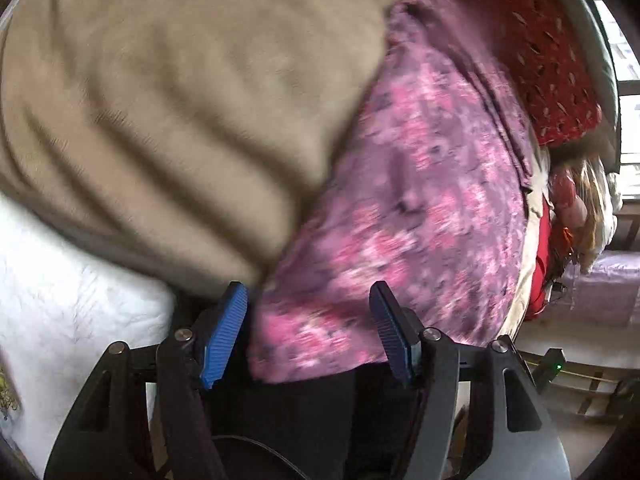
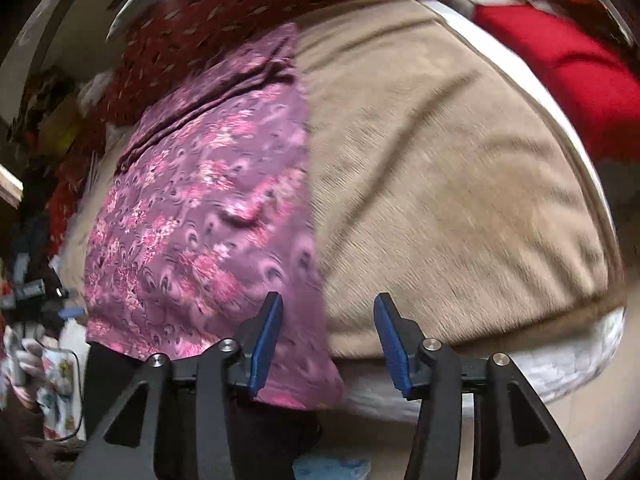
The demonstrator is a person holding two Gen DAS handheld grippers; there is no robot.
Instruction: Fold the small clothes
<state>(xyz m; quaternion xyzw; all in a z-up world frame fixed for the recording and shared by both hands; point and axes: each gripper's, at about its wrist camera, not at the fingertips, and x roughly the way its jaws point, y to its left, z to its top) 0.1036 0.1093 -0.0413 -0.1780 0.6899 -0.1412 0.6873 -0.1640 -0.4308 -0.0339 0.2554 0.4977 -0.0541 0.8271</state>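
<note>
A purple garment with pink flowers [image 1: 420, 208] lies spread on a tan blanket [image 1: 168, 112] and hangs over the near edge of the bed. It also shows in the right wrist view [image 2: 208, 216], to the left on the tan blanket [image 2: 440, 184]. My left gripper [image 1: 310, 300] is open, its blue pads on either side of the garment's hanging lower edge. My right gripper [image 2: 328, 312] is open at the garment's right lower edge, its left pad over the cloth. Neither holds anything. Both views are blurred.
A white quilted sheet [image 1: 72, 312] lies under the blanket. A dark red patterned cloth [image 1: 540, 48] lies at the far side, and a red cloth [image 2: 572, 68] at the right. Clutter stands at the left [image 2: 44, 320]. Floor shows below the bed edge [image 2: 580, 412].
</note>
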